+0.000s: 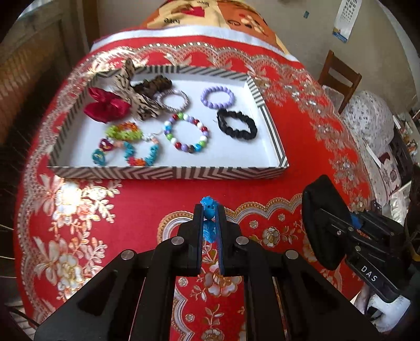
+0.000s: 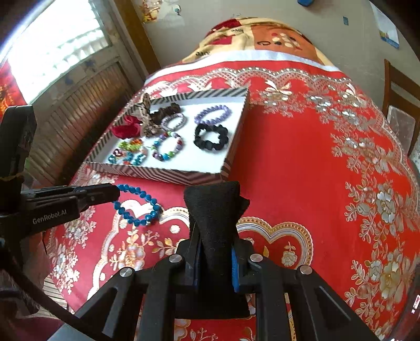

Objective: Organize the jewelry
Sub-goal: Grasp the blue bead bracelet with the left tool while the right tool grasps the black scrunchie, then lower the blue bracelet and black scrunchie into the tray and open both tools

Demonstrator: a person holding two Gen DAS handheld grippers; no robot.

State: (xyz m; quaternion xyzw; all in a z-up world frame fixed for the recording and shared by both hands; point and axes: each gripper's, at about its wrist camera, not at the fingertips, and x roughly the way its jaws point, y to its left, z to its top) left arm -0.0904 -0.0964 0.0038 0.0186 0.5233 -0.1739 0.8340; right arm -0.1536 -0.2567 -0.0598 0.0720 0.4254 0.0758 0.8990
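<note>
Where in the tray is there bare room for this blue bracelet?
Bare white floor shows along the tray right wall, beside the black scrunchie, and below it in the near right corner. The left half is crowded with bows and bead pieces. The left gripper holds the blue bracelet.

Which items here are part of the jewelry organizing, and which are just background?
In the job:
blue bead bracelet, gripped by the left gripper
black velvet pouch, held in the right gripper
striped tray of bracelets and scrunchies

Background:
red floral tablecloth
wooden chair
wall calendar
</note>
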